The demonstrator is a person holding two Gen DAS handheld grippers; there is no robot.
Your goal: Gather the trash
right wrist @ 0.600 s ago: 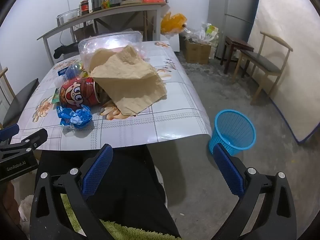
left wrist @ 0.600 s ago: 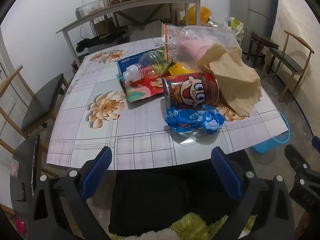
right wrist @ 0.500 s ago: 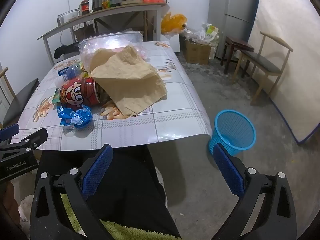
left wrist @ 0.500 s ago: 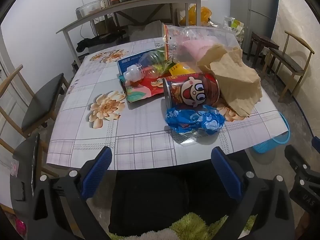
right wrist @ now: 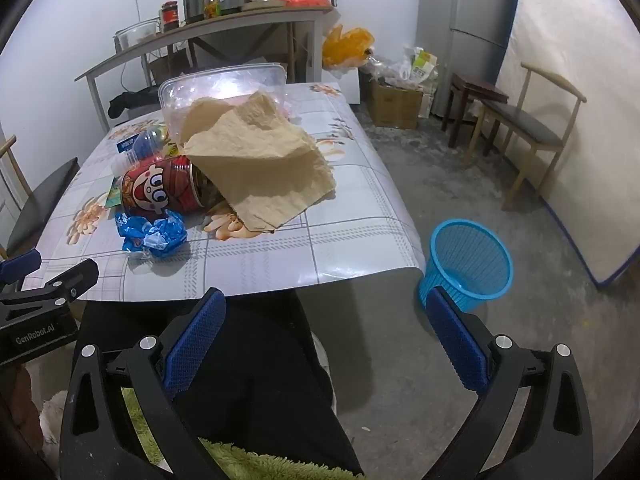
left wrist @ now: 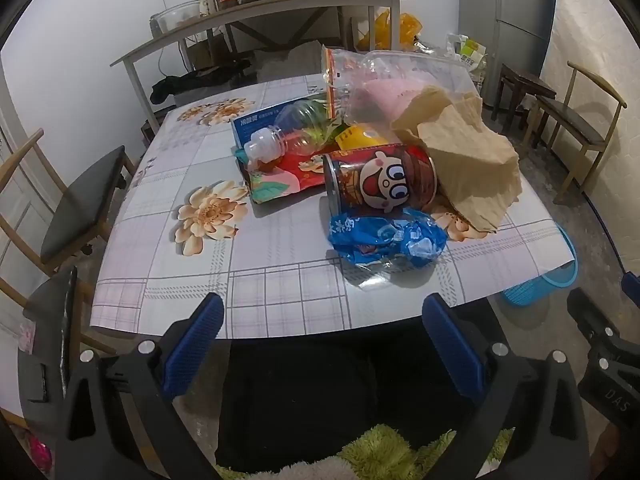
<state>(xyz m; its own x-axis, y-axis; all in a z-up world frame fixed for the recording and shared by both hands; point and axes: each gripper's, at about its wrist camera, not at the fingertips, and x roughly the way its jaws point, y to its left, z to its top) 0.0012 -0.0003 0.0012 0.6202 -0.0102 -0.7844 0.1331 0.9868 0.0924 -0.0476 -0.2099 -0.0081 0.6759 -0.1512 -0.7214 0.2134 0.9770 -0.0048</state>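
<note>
Hovering short of the near edge of the floral-print table (left wrist: 208, 264), the left gripper (left wrist: 322, 334) has its 2 blue-padded jaws spread wide with nothing between them. The right gripper (right wrist: 326, 326) is equally wide and empty, over the person's dark trousers (right wrist: 256, 360). The trash lies heaped on the table: a crumpled blue foil wrapper (left wrist: 386, 240) nearest, touching a red cartoon-face tin can (left wrist: 380, 184) on its side, with crumpled tan paper (right wrist: 260, 160), a clear plastic bottle (left wrist: 288, 132) and a clear plastic tub (right wrist: 224, 84) behind. A blue mesh wastebasket (right wrist: 468, 260) stands on the floor beside the table.
</note>
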